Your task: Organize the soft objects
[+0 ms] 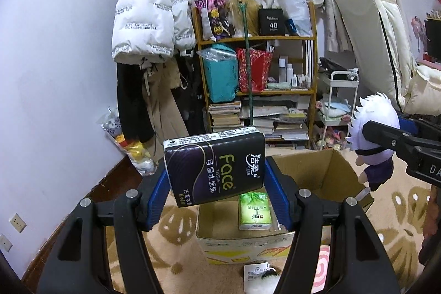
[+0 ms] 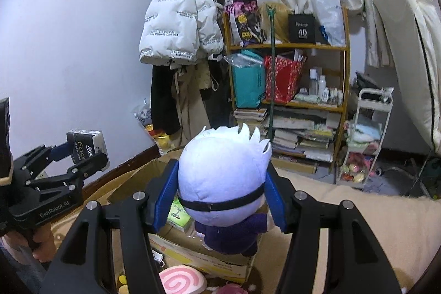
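Holding the black tissue pack pinched between my left gripper jaws, above the open cardboard box, ready to drop. Below the jaws lies a green tissue pack. My right gripper squeezes the white-haired plush doll by its head, over the same box.

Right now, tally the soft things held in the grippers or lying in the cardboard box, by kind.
Tissue packs: 2, the black tissue pack in the left gripper and the green tissue pack in the cardboard box.
Plush dolls: 1, the white-haired plush doll in the right gripper.
Total: 3
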Motion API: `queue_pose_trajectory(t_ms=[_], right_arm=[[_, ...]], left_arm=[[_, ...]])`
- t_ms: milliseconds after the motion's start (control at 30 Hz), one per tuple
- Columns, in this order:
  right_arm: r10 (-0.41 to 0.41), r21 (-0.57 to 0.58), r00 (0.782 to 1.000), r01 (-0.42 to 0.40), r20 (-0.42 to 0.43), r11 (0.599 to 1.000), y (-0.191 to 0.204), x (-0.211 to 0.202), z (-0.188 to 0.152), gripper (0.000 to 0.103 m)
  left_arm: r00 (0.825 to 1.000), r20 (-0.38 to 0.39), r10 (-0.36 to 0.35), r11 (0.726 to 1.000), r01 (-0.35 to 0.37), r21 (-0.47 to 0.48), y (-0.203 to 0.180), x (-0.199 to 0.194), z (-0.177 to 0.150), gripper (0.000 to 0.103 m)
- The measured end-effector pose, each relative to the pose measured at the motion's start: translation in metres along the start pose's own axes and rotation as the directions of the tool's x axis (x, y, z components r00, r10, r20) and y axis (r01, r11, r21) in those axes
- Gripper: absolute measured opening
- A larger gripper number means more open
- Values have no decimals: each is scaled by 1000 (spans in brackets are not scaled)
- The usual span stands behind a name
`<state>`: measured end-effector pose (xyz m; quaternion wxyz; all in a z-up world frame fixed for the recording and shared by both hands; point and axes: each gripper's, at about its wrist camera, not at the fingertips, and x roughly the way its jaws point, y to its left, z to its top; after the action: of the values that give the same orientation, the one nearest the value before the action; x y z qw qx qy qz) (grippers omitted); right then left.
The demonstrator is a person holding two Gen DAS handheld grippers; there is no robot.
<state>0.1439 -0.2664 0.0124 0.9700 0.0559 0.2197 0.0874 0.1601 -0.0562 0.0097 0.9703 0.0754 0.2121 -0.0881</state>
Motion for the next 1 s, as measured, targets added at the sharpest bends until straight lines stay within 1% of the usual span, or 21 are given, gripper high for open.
queue_pose_trajectory(t_ms=[133, 367, 533, 733, 800, 833, 900, 933, 967, 1000], right_arm=[[7, 20, 1000, -7, -10, 1000, -5, 9, -9, 63], [9, 30, 1000, -10, 14, 1000, -8, 19, -18, 63], [40, 36, 999, -41, 26, 999, -3, 22, -22, 63], [29, 29, 1000, -29, 0, 999, 3, 32, -29, 65], [25, 33, 1000, -24, -15, 999, 2, 35, -31, 65], [24, 38, 1000, -23, -15, 999, 2, 35, -32, 65], [26, 44, 1000, -25, -11, 999, 1, 34, -33, 67], [30, 46, 999, -30, -11, 998, 1, 33, -34, 69], [30, 46, 999, -29, -12, 999, 2, 33, -34, 71], [24, 45, 1000, -24, -12, 999, 2, 33, -34, 76]], left_arm=[[999, -33, -12, 1000, 11, -8, 0, 14, -7, 64], [996, -78, -35, 999, 35, 7, -6, 30, -18, 64], [994, -100, -45, 999, 47, 13, -8, 37, -21, 65], [990, -129, -63, 998, 63, -4, -6, 43, -25, 65], [985, -157, -66, 998, 67, 0, -7, 46, -27, 66], [983, -171, -71, 997, 72, -2, -8, 47, -28, 66], [983, -170, -70, 998, 70, -5, -8, 47, -28, 71], [984, -165, -65, 998, 65, -3, -8, 45, -28, 78], [986, -157, -59, 998, 60, -1, -8, 44, -28, 83], [987, -148, -54, 998, 55, 2, -8, 42, -27, 84]])
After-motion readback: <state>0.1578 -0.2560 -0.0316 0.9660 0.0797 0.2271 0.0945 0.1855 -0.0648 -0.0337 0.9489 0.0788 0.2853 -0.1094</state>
